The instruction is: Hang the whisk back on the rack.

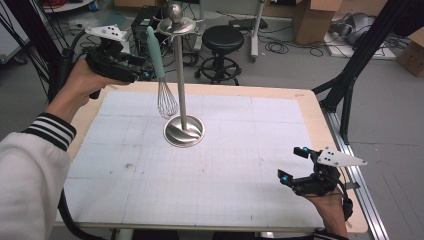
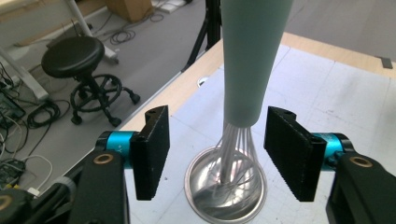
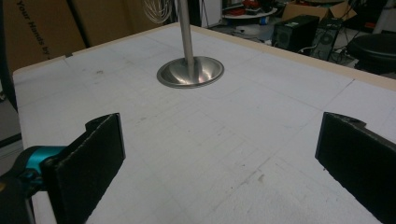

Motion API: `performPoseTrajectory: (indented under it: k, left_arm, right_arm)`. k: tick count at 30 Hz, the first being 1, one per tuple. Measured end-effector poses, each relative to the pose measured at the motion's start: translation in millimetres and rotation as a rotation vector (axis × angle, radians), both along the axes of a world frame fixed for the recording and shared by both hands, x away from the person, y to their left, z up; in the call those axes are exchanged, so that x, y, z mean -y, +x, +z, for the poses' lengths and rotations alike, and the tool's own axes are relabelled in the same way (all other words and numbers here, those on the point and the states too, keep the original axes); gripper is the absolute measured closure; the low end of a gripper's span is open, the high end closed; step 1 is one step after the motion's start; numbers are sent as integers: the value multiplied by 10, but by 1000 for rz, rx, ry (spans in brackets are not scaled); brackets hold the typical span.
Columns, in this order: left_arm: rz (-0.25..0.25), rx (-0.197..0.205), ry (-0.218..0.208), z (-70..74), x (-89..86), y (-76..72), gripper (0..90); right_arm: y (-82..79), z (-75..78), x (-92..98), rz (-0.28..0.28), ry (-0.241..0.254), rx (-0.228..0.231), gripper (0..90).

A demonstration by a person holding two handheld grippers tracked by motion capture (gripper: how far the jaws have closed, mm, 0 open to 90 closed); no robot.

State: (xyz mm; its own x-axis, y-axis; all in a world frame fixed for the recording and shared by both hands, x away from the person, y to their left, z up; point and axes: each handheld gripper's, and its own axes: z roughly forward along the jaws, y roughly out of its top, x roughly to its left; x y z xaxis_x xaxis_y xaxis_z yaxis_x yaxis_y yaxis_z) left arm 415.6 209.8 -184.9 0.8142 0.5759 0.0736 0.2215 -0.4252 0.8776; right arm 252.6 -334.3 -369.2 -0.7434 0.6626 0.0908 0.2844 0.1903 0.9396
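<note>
A whisk (image 1: 161, 70) with a pale green handle is hanging, wire head down, from the top disc of a metal utensil stand (image 1: 183, 75), whose round base is sitting on the table (image 1: 310, 107) toward the middle of its far edge. The wire head is hanging just beside the stand's pole, above the base.

The left gripper (image 1: 145, 70) is being held level over the far left corner of the table, right at the whisk's handle. In the left gripper view, the whisk (image 2: 252, 60) is hanging between the two black pads (image 2: 152, 151), with a clear gap on each side; the jaws are standing released and are not pressing on the handle. Below the wire head, the stand's base (image 2: 226, 196) is showing.

The right gripper (image 1: 292, 165) is resting low near the near right corner of the table, well apart from the stand. In the right gripper view its jaws are standing wide apart over the bare white table mat (image 3: 224, 140), grasping nothing, with the stand (image 3: 189, 65) farther off.
</note>
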Motion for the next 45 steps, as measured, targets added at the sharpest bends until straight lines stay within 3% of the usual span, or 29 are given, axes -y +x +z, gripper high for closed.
performPoseTrajectory:
  k: [5,9,13,15,19,33,39,43,45]
  left_arm:
    - [-10,-4,-11,-49,-89,-89,337]
    - [-18,-7,-16,-112,-147,-169,225]
    - [-51,3,-23,-186,-207,-295,197]
    - [-77,13,-43,-248,-258,-400,122]
    - [-73,25,-60,-304,-314,-496,28]
    - [-28,59,-114,-673,-627,-892,17]
    - [-2,77,-156,-886,-765,-1069,17]
    - [-11,100,-160,-960,-789,-1175,17]
    - [-25,105,-173,-1063,-802,-1240,17]
  right_arm:
    - [-10,14,12,-5,-3,10,5]
    - [-28,31,14,-6,-2,13,5]
    - [-28,30,14,-6,-4,12,5]
    - [-36,34,4,0,-6,11,5]
    - [-48,48,-8,-1,-2,12,4]
    - [-60,51,-22,-4,-2,13,5]
    - [-58,45,-36,-3,-2,11,5]
    - [-62,50,-27,-5,-3,16,5]
    - [-68,53,-18,-9,-1,17,5]
